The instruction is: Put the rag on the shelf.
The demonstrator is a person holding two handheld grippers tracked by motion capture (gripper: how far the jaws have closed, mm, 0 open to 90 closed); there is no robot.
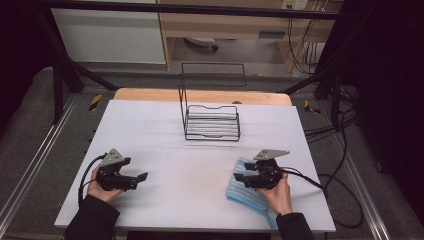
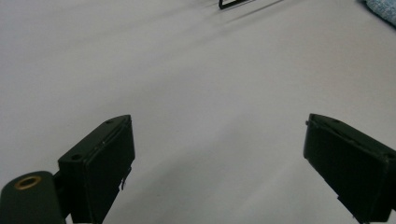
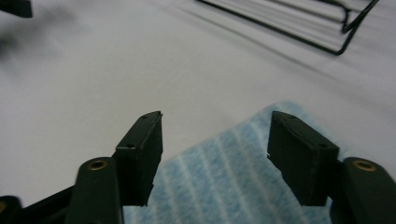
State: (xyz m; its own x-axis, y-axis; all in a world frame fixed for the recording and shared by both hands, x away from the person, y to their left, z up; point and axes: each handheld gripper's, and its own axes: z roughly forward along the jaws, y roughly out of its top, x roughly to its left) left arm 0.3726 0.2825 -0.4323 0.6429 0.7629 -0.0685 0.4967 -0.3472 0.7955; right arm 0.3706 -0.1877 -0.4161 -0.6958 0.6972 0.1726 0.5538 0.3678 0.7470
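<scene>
Cloth [image 1: 247, 192] lies flat at desk [image 1: 200, 150] near-right edge under right gripper [image 3: 215, 140], jaws spread and empty above it, left gripper [image 2: 217, 154] also spread over bare desk; drop lower and pinch one edge cleanly before lifting toward rack [image 1: 212, 122].

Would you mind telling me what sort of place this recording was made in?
Most likely a lab workbench set up for recording: a white table inside a black metal frame, loose cables on the floor, and cabinets behind. A wire rack and striped blue cloth lie on it.
</scene>
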